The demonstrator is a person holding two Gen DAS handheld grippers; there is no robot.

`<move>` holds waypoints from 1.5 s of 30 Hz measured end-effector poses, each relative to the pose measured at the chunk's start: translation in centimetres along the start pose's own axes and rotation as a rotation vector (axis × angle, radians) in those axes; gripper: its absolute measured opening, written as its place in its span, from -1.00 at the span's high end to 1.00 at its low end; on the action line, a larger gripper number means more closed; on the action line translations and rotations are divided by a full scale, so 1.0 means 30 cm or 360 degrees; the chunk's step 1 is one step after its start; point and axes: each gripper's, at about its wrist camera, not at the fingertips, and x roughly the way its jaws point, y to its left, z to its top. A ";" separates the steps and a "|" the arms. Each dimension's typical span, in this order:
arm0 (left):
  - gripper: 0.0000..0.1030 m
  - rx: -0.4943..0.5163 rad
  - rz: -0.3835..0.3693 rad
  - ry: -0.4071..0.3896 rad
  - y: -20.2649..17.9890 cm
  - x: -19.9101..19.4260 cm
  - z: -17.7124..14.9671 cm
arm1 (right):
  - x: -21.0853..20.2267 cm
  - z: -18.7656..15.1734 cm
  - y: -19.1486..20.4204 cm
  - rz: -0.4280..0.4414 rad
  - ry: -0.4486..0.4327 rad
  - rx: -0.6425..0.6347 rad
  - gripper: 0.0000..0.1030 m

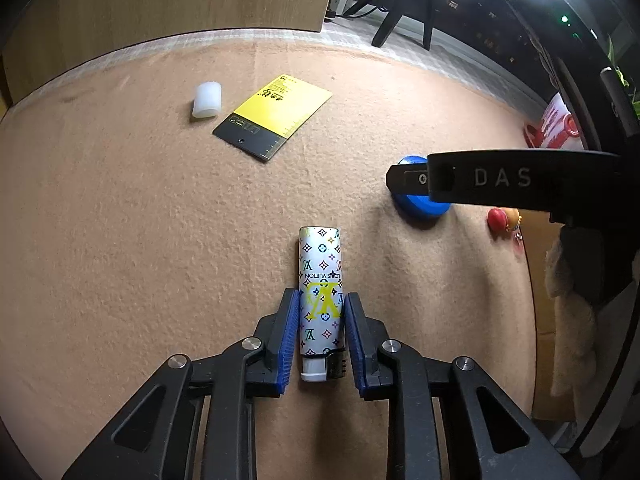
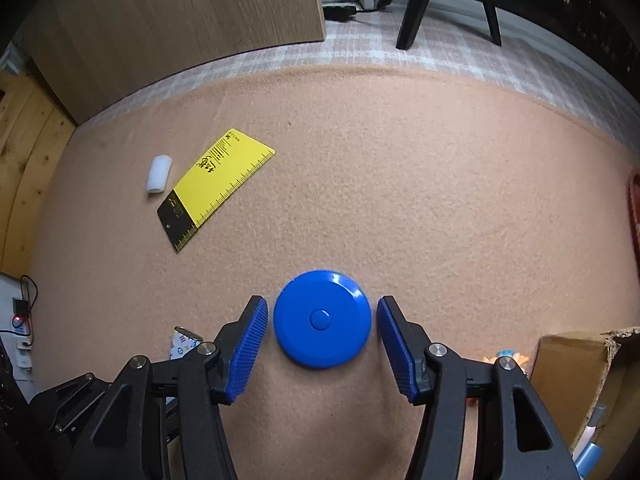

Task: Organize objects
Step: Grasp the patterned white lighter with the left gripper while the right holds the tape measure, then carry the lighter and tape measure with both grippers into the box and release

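A white lighter with a coloured monogram print lies on the tan felt mat, pointing away from me. My left gripper straddles its near half, both blue pads pressed against its sides. In the right wrist view a round blue tape-measure disc lies flat on the mat between the fingers of my right gripper. That gripper is open, with a small gap at each side of the disc. The left wrist view shows the same disc under the right gripper's black finger.
A white plastic cylinder and a yellow-and-black ruler card lie at the far left of the mat. A wooden panel and tripod legs stand behind. A cardboard box, a red toy and a red-and-white mug sit at the right.
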 end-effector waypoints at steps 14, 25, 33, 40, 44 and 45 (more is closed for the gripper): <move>0.53 -0.0043 -0.0034 0.0000 0.020 -0.009 -0.023 | 0.027 0.004 0.036 -0.0046 0.0032 -0.0117 0.10; 0.53 -0.0095 -0.0064 -0.0003 0.048 -0.035 -0.062 | -0.080 -0.144 -0.039 0.0127 -0.0085 0.0033 0.10; 0.53 -0.0073 -0.0105 -0.0035 0.018 -0.082 -0.070 | -0.283 -0.311 -0.135 0.0168 -0.0242 0.0141 0.10; 0.53 0.0043 -0.0174 -0.0087 -0.095 -0.133 -0.033 | -0.415 -0.446 -0.281 0.0085 -0.0375 0.0272 0.10; 0.53 0.0140 -0.0239 -0.0110 -0.232 -0.141 -0.006 | -0.479 -0.514 -0.355 -0.0015 -0.0437 0.0322 0.10; 0.53 0.0162 -0.0253 -0.0113 -0.259 -0.144 -0.003 | -0.496 -0.530 -0.380 -0.0029 -0.0450 0.0345 0.10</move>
